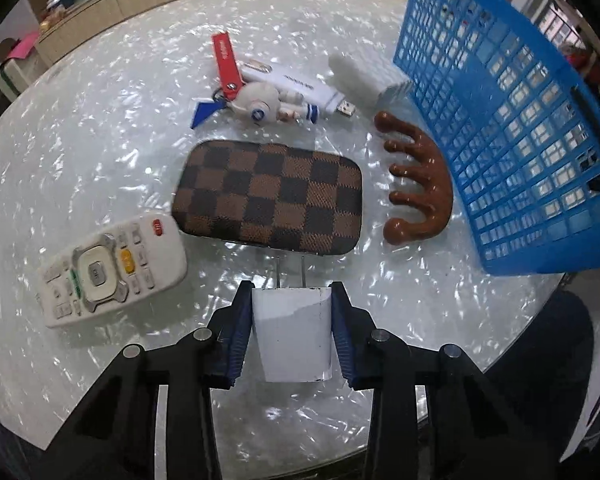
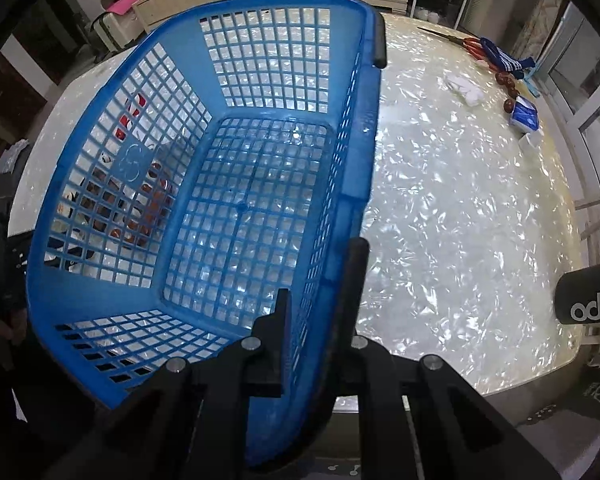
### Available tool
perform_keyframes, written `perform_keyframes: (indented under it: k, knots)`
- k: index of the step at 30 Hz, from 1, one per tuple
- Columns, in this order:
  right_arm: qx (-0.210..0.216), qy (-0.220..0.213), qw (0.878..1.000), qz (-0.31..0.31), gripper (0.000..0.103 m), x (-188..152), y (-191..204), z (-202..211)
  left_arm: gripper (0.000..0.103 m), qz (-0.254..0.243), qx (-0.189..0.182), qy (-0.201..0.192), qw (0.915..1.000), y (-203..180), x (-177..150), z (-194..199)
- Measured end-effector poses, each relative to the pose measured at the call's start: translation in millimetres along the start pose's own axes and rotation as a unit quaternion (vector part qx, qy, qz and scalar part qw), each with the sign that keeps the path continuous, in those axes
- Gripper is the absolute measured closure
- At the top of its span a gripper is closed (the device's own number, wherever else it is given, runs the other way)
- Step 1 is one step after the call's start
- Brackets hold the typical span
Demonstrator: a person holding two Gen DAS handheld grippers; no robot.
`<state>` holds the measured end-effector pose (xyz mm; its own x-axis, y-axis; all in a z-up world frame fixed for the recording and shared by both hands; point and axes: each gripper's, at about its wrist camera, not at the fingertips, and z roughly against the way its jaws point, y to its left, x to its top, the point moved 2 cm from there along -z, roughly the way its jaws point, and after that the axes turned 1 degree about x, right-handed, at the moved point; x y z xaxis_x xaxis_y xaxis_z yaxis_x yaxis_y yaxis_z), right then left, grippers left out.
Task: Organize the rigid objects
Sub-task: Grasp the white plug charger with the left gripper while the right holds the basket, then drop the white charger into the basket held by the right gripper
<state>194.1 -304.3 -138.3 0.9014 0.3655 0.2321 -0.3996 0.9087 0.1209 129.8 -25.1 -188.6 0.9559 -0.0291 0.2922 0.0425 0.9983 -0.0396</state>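
"add" on black cylinder (image 2: pixel 592 300)

On the table (image 1: pixel 100 128) we see, from the left wrist view, a plug (image 1: pixel 290 332) nearest, between our left gripper's (image 1: pixel 290 320) pads. Just beyond it lies a case (image 1: pixel 268 198), with a remote (image 1: pixel 112 270) to its near left, touching its corner, and a comb (image 1: pixel 418 182) to its right. Farther off lie a keychain (image 1: pixel 256 96) and a stick (image 1: pixel 300 84), touching. The basket (image 1: pixel 512 128) stands on the right, just beside the comb. Our right gripper (image 2: pixel 320 292) straddles the basket's near right wall.
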Motion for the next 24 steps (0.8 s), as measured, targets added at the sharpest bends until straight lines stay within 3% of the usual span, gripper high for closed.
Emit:
perform_keyframes:
  k: [6,14,18,24]
  knots:
    - [-0.003,-0.008,1.0,-0.023,0.092,-0.6,-3.3,7.4,0.062,0.009,-0.016,-0.053,0.9984,-3.4,10.8,50.0]
    - [0.002,-0.024,0.998,-0.051,0.092,-2.0,-3.9,13.4,0.062,-0.045,-0.045,-0.144,0.9875,-47.6,53.6,133.5]
    - [0.01,-0.03,0.998,-0.05,0.092,-2.5,-4.7,13.4,0.062,-0.083,-0.069,-0.157,0.9817,-81.6,74.5,143.2]
    - [0.029,-0.035,0.997,-0.064,0.092,-2.6,-8.9,10.6,0.062,-0.129,-0.105,-0.147,0.975,-124.9,98.5,123.0]
